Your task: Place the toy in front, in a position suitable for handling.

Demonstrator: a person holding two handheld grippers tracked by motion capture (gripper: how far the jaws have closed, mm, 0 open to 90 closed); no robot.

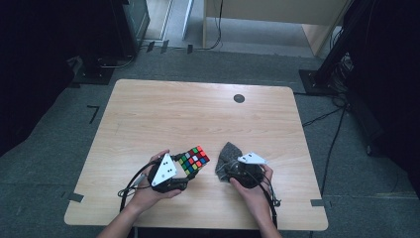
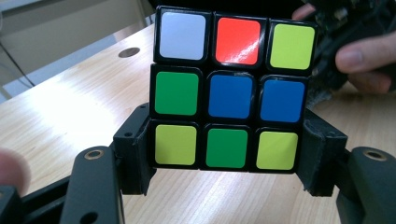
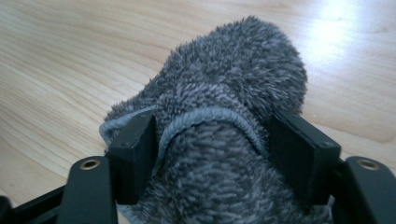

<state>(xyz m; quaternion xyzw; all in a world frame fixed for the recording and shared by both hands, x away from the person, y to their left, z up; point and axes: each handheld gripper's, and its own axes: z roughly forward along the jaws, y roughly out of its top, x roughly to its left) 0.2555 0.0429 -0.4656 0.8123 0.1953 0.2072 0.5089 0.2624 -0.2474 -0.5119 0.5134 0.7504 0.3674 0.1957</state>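
Observation:
A scrambled puzzle cube [image 1: 193,160] with black edges is held above the wooden table [image 1: 198,114] near its front. My left gripper [image 1: 182,171] is shut on the cube [image 2: 229,93], with the pads [image 2: 135,156] pressing its bottom row from both sides. The face toward the camera shows white, red, yellow, green and blue stickers. To its right, my right gripper [image 1: 233,168] is shut on a bunched grey fluffy cloth [image 1: 229,154]. In the right gripper view the cloth [image 3: 224,116] bulges out between the two pads [image 3: 301,156], just above the tabletop.
A small dark round grommet [image 1: 239,98] sits in the table near its far edge. Cables [image 1: 130,186] trail from both grippers over the front edge. Dark equipment stands and wires [image 1: 341,69] surround the table on the floor.

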